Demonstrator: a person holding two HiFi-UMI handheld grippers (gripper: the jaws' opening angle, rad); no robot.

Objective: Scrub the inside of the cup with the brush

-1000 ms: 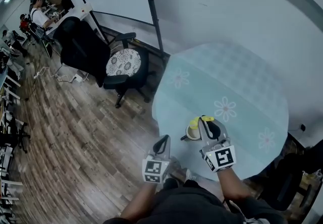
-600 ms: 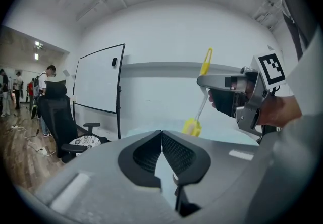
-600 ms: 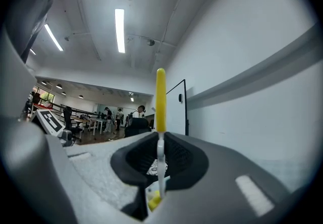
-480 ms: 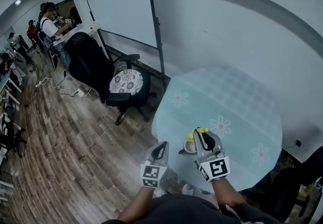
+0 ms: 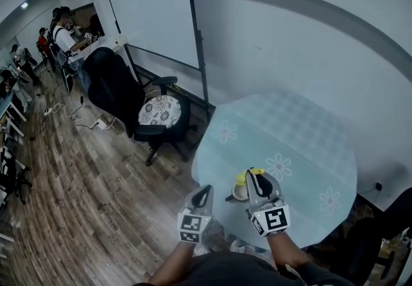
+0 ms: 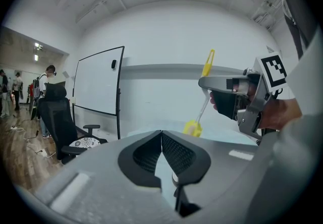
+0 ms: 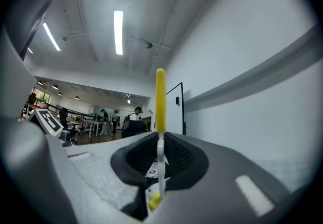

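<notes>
Claws sit lower in head view than a second ago: right claw (image 5: 257,178) just right of the cup (image 5: 240,192) on the surface (image 5: 309,143); left claw (image 5: 203,196) apart, near-left of it. Left gripper view: left claw clenched, empty; brush (image 6: 193,128) upright, head down. Right gripper view: right claw clamps the brush handle.

We see a white wall (image 5: 290,59) crossed by a grey band (image 5: 309,11). A whiteboard (image 5: 151,11) in a black frame stands against the wall, and a black office chair (image 5: 122,95) with a patterned seat sits just in front of the whiteboard. The floor (image 5: 96,201) is brown wood planks, and a round desk (image 5: 302,123) under a pale blue cloth with white flowers stands close to the wall. Far off at the left people (image 5: 64,24) stand about, and long strip lights (image 7: 118,31) run along the ceiling.
</notes>
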